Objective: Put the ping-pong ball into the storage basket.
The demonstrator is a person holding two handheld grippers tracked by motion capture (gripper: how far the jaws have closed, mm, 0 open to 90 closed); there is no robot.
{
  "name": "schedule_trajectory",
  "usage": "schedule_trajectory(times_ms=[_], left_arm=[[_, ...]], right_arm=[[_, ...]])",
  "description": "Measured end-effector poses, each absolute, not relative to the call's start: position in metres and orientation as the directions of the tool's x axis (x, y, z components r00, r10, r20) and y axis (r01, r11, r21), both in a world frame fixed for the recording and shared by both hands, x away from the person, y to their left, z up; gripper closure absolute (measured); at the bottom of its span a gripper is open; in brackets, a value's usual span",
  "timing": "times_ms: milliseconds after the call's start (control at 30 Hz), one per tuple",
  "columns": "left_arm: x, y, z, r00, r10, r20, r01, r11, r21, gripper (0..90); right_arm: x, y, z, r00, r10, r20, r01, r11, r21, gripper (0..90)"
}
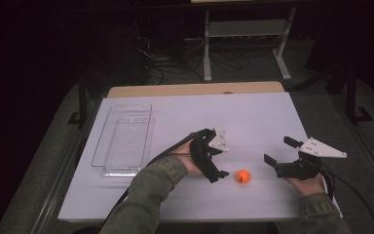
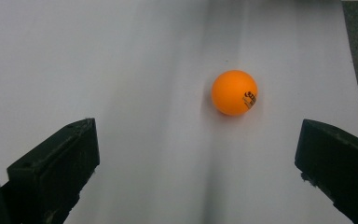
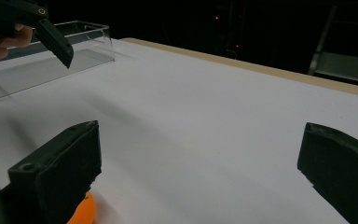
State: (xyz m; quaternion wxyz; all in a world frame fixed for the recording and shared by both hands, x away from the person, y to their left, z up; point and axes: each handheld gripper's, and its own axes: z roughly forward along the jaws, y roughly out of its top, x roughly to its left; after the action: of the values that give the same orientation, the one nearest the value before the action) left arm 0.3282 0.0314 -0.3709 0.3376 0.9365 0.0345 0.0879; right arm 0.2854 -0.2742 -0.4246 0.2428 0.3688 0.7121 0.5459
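- Dark room all round, cables and a metal stand (image 1: 243, 39) lurking at the back, white table (image 1: 253, 117) taking up the middle.
- Sitting on the table: one small orange ball (image 1: 243, 176), out in the open between the two tools, well apart from the clear plastic tray (image 1: 123, 139) over on the left side.
- Hovering just beside the ball: left gripper (image 1: 215, 158), jaws spread wide, holding nothing. Looking along its own jaws, ball (image 2: 234, 92) lying ahead and a bit toward the right-hand jaw, not yet between them.
- Hanging off to the other side: right gripper (image 1: 278, 151), jaws also gaping, nothing held, pointing toward the tray (image 3: 46, 65) with a sliver of ball (image 3: 86, 210) peeking past its left jaw.
- Probably handling like a ping-pong ball: very light, hard thin shell, smooth, rolling away at the slightest nudge.
- Best bet, guessing here: straddling it first, then pinching gently across the widest part, both pads meeting it at once to avoid squirting it out.
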Motion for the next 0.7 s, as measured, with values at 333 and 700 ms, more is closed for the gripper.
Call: schedule_trajectory(times_ms=[333, 700], left_arm=[[0.329, 0.023, -0.373, 0.985, 0.116, 0.127, 0.008, -0.769, 0.640, 0.0], [0.329, 0.013, -0.378, 0.988, 0.099, 0.118, 0.003, -0.777, 0.629, 0.0]], right_arm=[[0.285, -0.274, -0.425, -0.611, 0.790, 0.054, 0.261, 0.137, 0.956, 0.0], [0.285, -0.274, -0.425, -0.611, 0.790, 0.054, 0.259, 0.135, 0.956, 0.0]])
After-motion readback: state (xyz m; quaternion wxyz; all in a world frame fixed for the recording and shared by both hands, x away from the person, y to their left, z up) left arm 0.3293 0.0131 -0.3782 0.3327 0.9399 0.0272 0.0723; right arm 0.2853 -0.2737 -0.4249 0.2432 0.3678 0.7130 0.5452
